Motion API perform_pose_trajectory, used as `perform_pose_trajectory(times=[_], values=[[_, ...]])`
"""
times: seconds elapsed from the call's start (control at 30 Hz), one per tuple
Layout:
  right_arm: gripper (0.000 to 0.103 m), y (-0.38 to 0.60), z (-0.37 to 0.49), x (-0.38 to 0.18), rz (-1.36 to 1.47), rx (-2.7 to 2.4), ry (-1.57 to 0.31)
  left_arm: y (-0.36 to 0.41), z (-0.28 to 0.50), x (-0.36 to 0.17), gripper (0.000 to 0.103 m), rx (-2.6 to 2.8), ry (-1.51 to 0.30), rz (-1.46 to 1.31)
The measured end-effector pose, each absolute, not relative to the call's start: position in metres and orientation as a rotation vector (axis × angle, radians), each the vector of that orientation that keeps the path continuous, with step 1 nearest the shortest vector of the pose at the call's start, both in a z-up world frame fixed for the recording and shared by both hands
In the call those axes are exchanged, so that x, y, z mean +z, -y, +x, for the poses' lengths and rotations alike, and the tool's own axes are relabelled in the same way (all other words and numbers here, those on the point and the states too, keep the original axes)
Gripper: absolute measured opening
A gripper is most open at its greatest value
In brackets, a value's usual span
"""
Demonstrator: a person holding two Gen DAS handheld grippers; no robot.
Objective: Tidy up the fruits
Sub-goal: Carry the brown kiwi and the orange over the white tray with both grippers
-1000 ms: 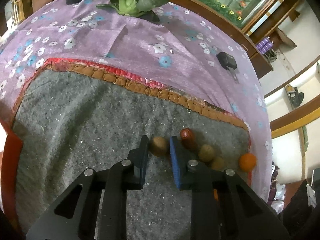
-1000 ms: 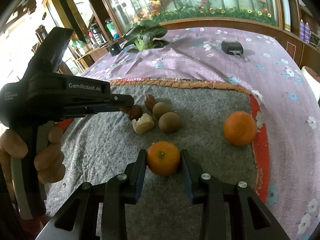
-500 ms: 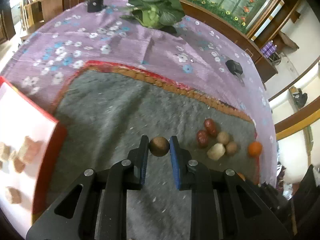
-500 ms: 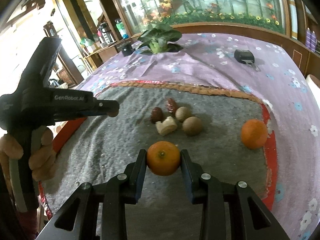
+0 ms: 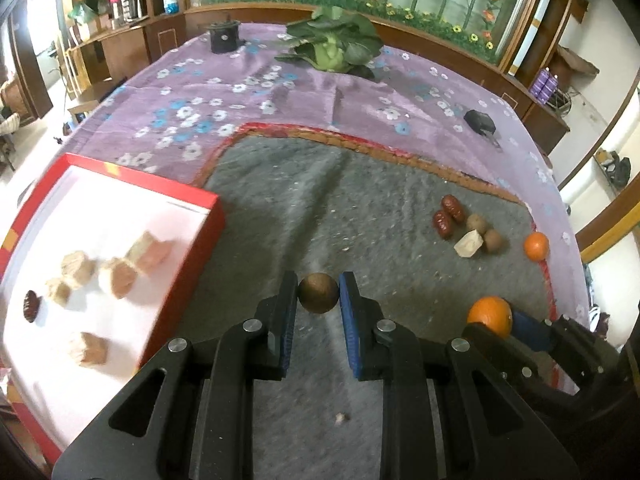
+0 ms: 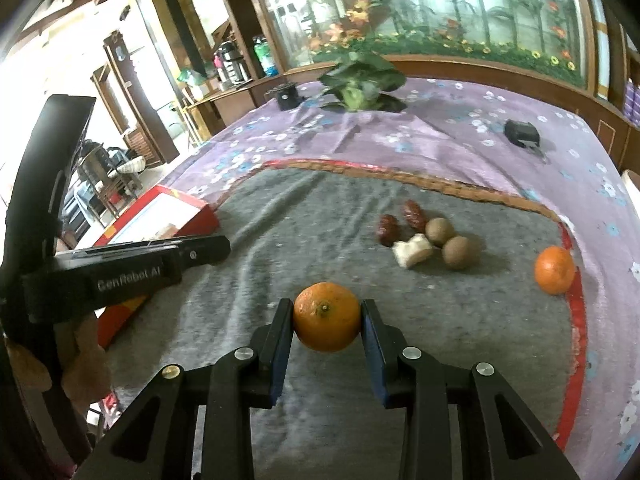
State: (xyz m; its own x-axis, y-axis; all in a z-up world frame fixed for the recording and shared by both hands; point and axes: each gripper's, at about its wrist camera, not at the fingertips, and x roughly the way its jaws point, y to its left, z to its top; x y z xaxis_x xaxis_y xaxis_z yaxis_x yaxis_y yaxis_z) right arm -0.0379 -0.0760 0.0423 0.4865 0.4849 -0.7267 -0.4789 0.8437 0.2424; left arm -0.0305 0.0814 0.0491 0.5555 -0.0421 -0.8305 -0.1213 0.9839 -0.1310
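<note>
My left gripper (image 5: pixel 319 294) is shut on a round brown fruit (image 5: pixel 318 293) and holds it above the grey mat (image 5: pixel 320 208), right of the red-rimmed white tray (image 5: pixel 120 216). My right gripper (image 6: pixel 327 318) is shut on an orange (image 6: pixel 327 317) above the mat; it also shows in the left wrist view (image 5: pixel 490 316). On the mat lie two red dates (image 5: pixel 448 216), two brown fruits (image 5: pixel 484 232), a pale chunk (image 5: pixel 468 243) and a second orange (image 5: pixel 536 246). The tray holds several pale chunks (image 5: pixel 116 276) and one date (image 5: pixel 31 306).
A purple flowered cloth (image 5: pixel 280 92) covers the table. A green leafy vegetable (image 5: pixel 332 46), a black pot (image 5: pixel 224 36) and a small black device (image 5: pixel 480 122) lie at the far side. The left gripper body (image 6: pixel 120 272) crosses the right wrist view at left.
Both grippers have risen and pulled back with their fruits. The left one has swung left, bringing the tray fully into view. Both stay shut.
</note>
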Motion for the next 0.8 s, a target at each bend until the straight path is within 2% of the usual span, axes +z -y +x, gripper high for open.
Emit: perform_pose_trajectory(times=[0.8], values=[[0.033,-0.057,-0.059,0.066,-0.118,0.827,-0.860,-0.192,-0.092,0.070,0.021,0.276,-0.883,-0.242]])
